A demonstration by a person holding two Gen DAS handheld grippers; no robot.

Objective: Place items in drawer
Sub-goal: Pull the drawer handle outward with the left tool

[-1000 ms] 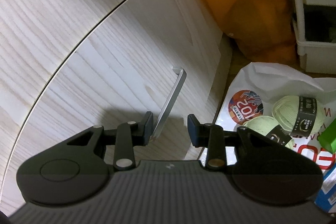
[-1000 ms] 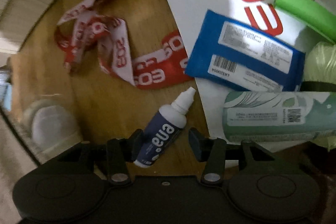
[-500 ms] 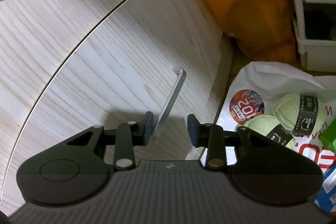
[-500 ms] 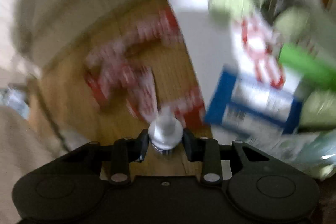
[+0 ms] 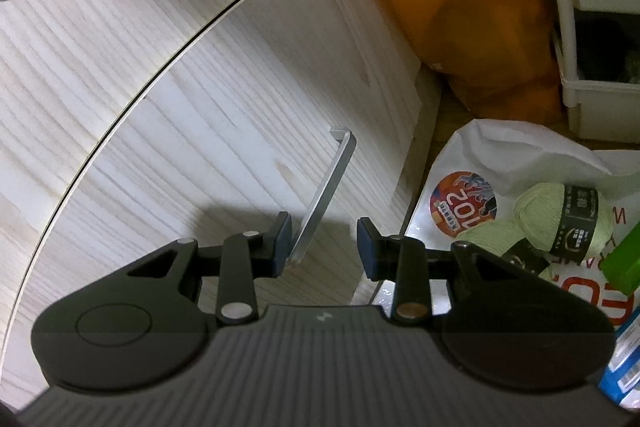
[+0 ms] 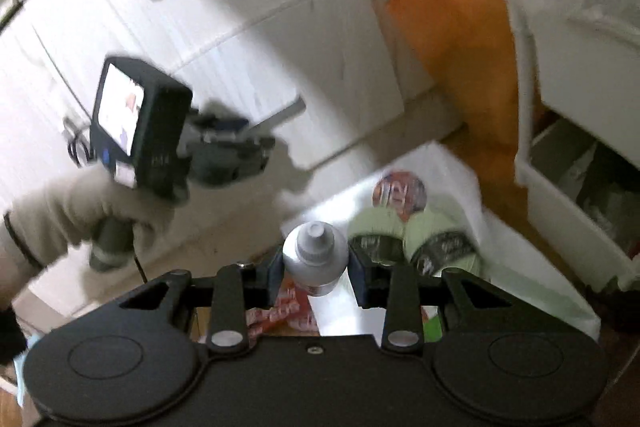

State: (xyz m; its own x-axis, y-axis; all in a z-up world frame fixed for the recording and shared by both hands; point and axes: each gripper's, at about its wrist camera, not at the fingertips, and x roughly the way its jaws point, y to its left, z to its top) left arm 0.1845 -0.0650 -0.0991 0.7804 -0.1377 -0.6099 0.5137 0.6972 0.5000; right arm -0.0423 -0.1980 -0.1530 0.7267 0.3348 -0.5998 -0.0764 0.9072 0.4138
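Note:
My left gripper (image 5: 325,239) stands open around the lower end of a metal drawer handle (image 5: 326,195) on the pale wood drawer front (image 5: 200,147). The handle lies close against the left pad, and the right pad is clear of it. My right gripper (image 6: 316,263) is shut on a small bottle (image 6: 314,255) with a white cap and dark body, held off the floor with the cap pointing away. In the right wrist view a sleeved hand (image 6: 100,219) holds the left gripper (image 6: 240,147) at the drawer.
Two pale green yarn balls (image 5: 560,215) lie on a white printed bag (image 5: 500,147) on the floor, beside a green box (image 5: 628,259) and a blue pack (image 5: 624,367). An orange bag (image 5: 460,7) leans by the cabinet, and a white plastic drawer unit (image 5: 568,27) stands to the right.
My right gripper closed on the small bottle, lifted it off the floor and swung up to face the cabinet. The left gripper stayed at the handle.

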